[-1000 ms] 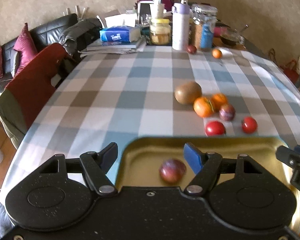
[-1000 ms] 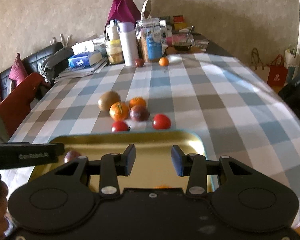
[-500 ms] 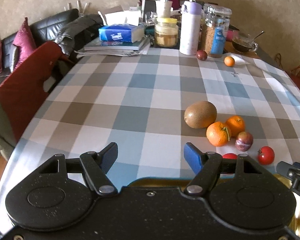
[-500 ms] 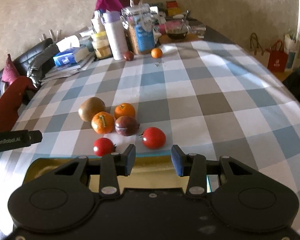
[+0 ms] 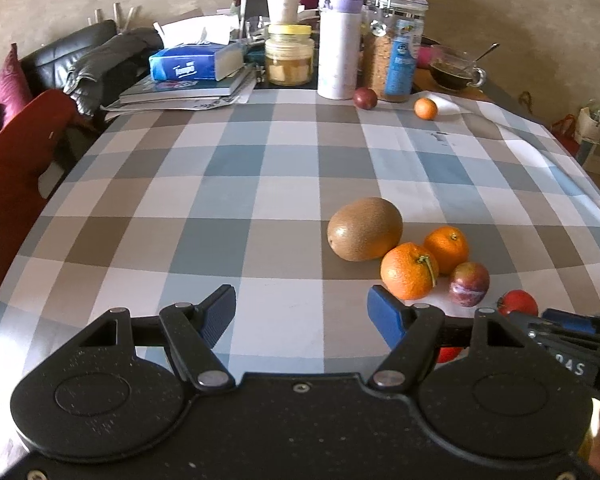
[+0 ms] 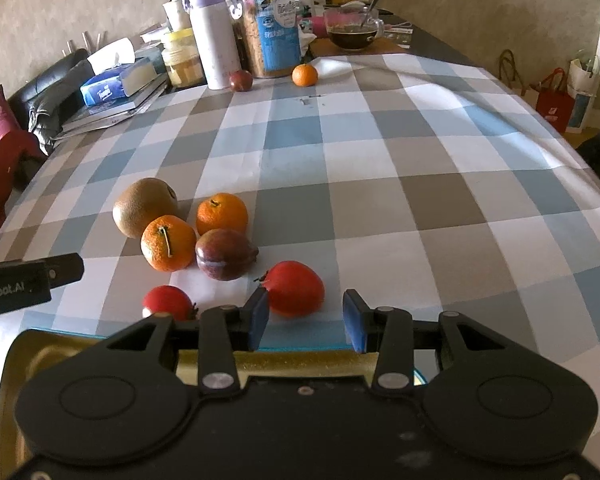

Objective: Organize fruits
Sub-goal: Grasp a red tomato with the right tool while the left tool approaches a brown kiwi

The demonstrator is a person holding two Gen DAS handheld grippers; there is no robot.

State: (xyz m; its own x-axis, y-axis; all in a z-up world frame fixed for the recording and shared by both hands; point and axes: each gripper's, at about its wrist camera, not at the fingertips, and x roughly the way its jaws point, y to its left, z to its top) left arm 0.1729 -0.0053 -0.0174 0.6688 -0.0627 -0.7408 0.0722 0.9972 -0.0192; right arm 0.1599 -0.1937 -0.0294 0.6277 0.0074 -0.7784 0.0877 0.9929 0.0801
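Six fruits cluster on the near checked cloth [image 6: 372, 168], the nearer tomato [image 6: 296, 288] just beyond the gold tray [image 6: 52, 356], likely next in; right gripper [image 6: 305, 322] lines up on it, jaws wide and empty; left gripper [image 5: 301, 312] hovers wide open, empty, left of the near orange [image 5: 407, 276]

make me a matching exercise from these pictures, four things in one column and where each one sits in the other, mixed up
Things
1. kiwi
2. small tangerine
3. gold tray
4. right gripper

Places
A. beside the tall cereal jar at the table's far end
B. nearest table edge, under the right gripper
C. open, just short of a red tomato
D. left end of the near fruit cluster

Pairs: 1-D, 2-A, 3-B, 4-C
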